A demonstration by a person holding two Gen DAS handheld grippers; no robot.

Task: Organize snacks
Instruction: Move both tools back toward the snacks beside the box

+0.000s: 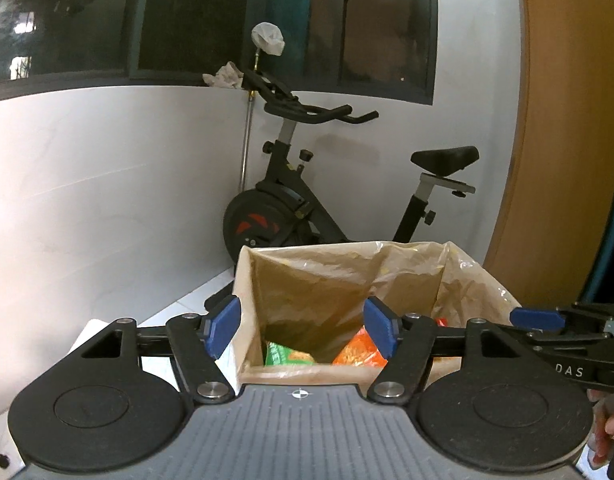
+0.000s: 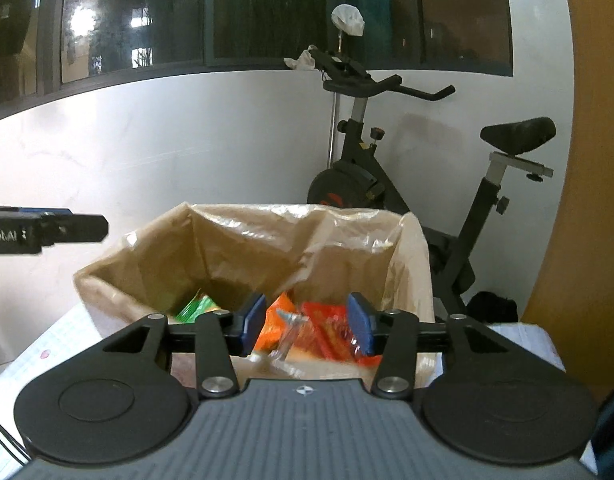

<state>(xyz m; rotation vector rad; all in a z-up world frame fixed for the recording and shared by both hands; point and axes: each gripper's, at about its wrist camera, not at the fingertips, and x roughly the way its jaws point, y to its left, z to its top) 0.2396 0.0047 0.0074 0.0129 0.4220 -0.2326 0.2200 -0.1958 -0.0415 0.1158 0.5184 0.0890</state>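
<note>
White wall, dark window [image 1: 211,16] and bike [image 1: 307,184] behind. Lined box [image 1: 483,280] at lower centre, snacks [image 2: 323,328] inside. Left gripper [image 1: 303,330] wide apart, empty; right gripper [image 2: 309,322] parted, gripping nothing, over snacks.

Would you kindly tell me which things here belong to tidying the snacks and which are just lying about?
For the job: lined box; green packet; orange packet; red packet.
Lying about: exercise bike; crumpled cloth; checked paper.

left tongs [image 1: 303,330] | black linkage | blue pads [image 1: 223,326] | silver screws
</note>
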